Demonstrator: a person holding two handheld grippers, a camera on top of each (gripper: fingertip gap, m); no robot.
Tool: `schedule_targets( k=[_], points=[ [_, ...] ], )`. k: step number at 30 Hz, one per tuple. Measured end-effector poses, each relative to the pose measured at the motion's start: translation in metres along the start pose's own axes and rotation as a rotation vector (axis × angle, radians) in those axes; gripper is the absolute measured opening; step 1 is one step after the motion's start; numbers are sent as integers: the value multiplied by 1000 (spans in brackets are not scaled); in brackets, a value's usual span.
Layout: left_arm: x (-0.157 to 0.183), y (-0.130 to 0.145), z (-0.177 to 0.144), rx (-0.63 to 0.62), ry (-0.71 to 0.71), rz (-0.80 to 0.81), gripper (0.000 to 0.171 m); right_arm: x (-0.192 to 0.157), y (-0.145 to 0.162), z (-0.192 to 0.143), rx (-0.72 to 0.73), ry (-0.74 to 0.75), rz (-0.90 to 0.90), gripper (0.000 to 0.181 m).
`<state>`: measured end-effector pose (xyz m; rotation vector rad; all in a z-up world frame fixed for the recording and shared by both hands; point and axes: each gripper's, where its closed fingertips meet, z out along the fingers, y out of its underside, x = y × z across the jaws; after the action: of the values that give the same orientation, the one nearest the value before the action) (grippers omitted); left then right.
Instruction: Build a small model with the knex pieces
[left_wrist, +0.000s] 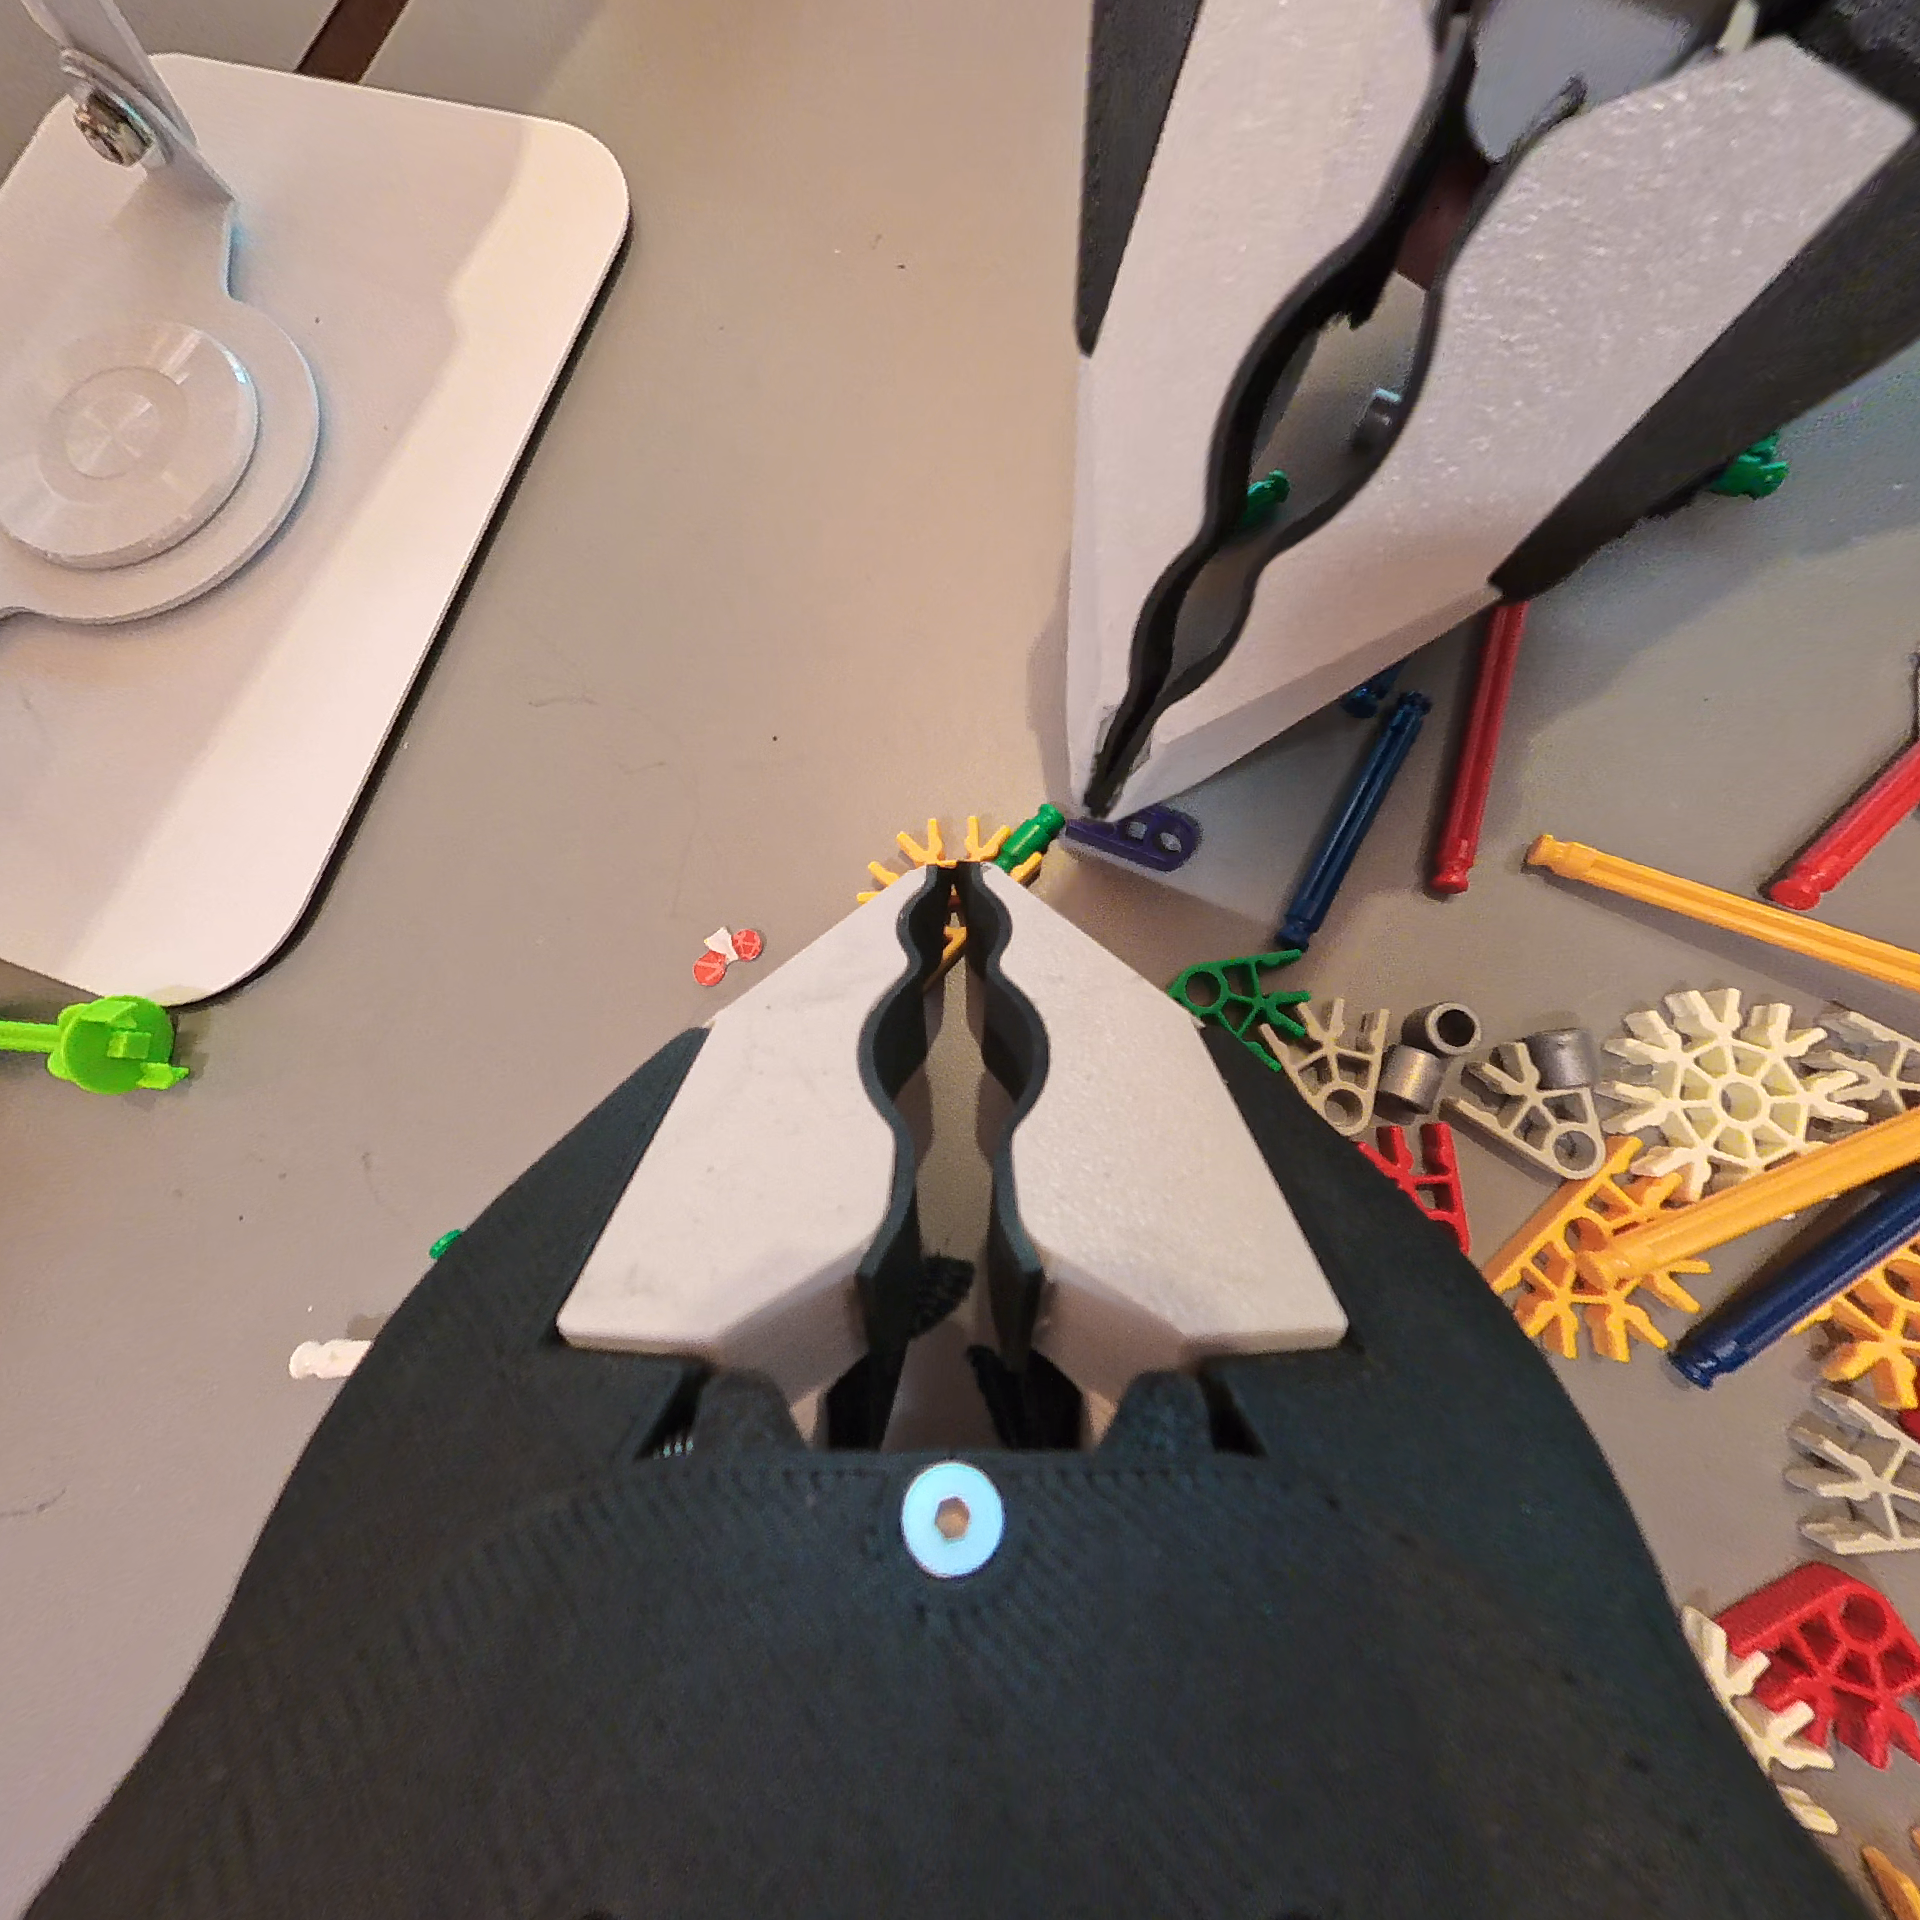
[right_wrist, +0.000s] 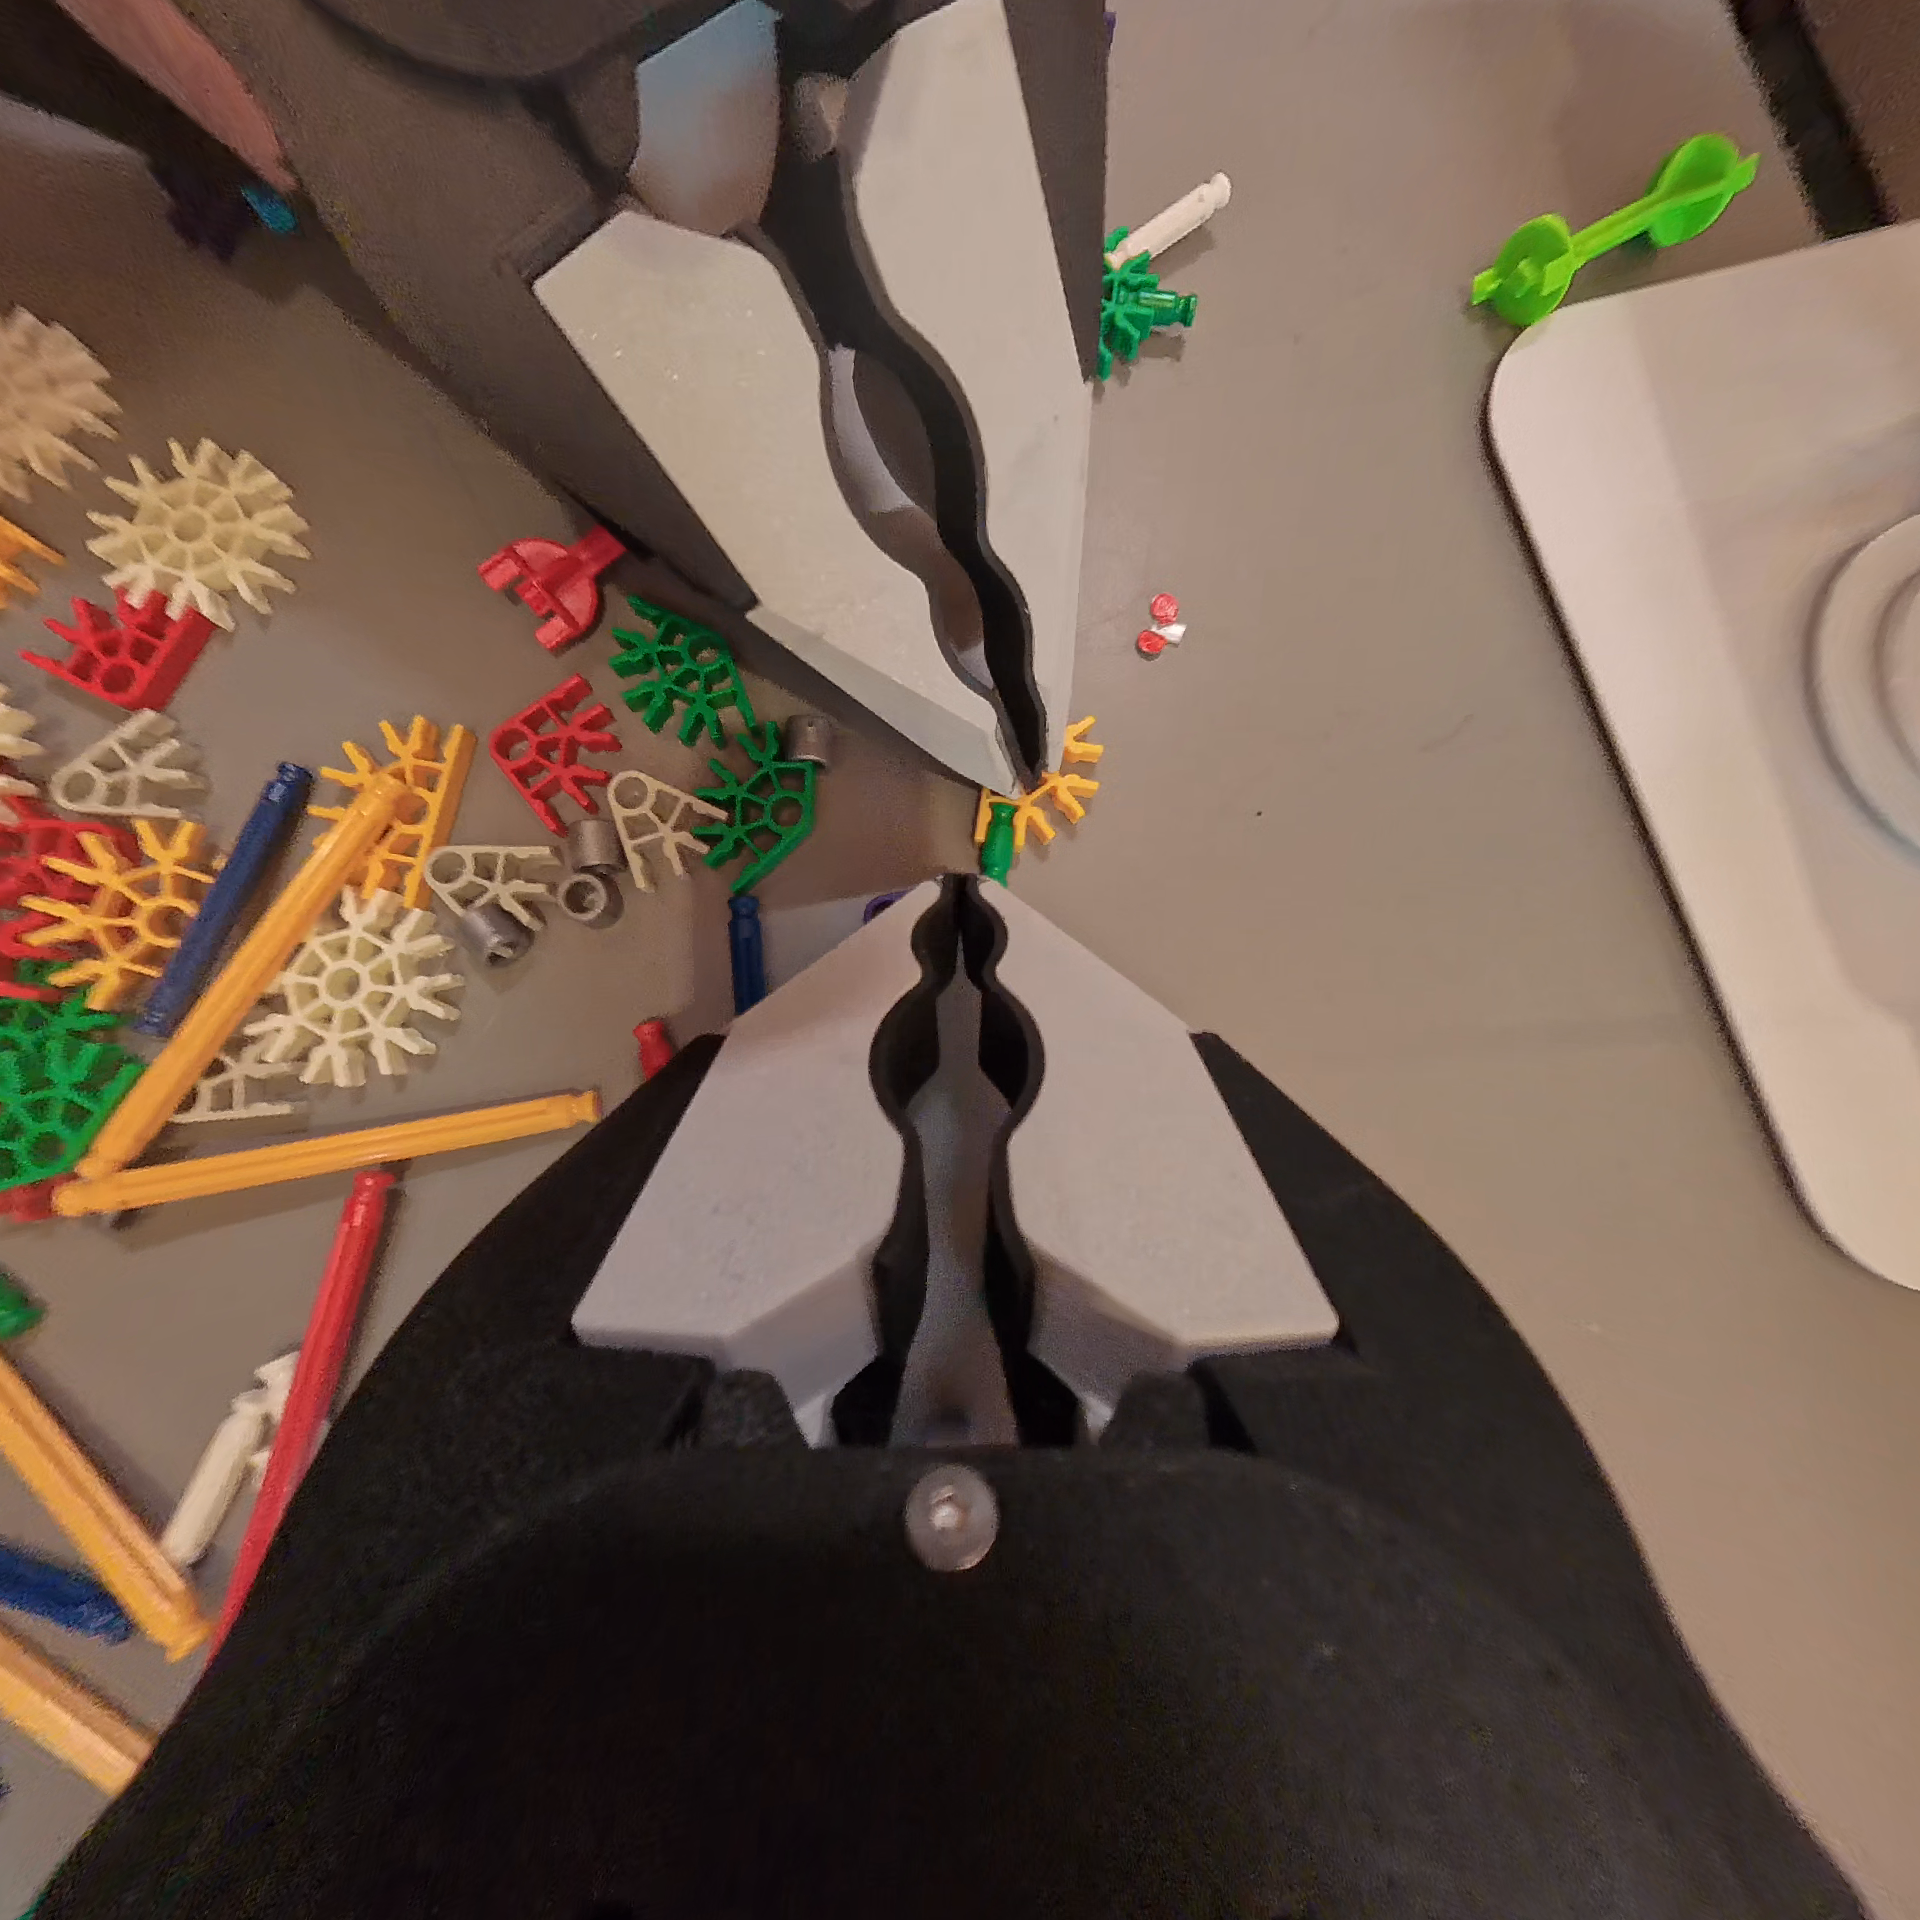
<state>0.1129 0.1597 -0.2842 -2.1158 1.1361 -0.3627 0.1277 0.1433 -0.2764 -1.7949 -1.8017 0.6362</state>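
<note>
My left gripper is shut on a yellow snowflake-shaped connector, pinched at its fingertips low over the grey table. A short green rod sticks out of that connector toward a purple connector that lies flat. My right gripper is shut, and its tips sit on the near end of the purple connector, which is mostly hidden under a finger. I cannot tell whether it is pinched. In the right wrist view the left gripper holds the yellow connector with the green rod.
A pile of coloured rods and connectors, including a white snowflake wheel, lies right of the left gripper and left of the right gripper. A white stand base and a lime green piece are on the other side. Small red scraps lie close by. Left and right tips are no more than a few centimetres apart. The white snowflake wheel is about 11 centimetres from my right fingertips. Look for it in the right wrist view too.
</note>
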Motion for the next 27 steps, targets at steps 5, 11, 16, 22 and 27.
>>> schedule_targets(
  k=[5, 11, 16, 22, 27],
  points=[
    [0, 0, 0, 1, -1, 0, 1, 5, 2, 3, -7, -62, 157, 0],
    [0, 0, 0, 6, -3, -2, 1, 8, 2, 3, -10, -60, 185, 0],
    [0, 0, 0, 5, -12, 7, 0, 10, -2, -4, 5, -37, 173, 6],
    [-2, -2, -1, -19, -35, 18, 14, 15, -3, -10, 0, 50, 149, 21],
    [-2, -3, -6, -21, -45, -1, 21, 13, -2, -17, -11, 95, 120, 27]
  ],
)
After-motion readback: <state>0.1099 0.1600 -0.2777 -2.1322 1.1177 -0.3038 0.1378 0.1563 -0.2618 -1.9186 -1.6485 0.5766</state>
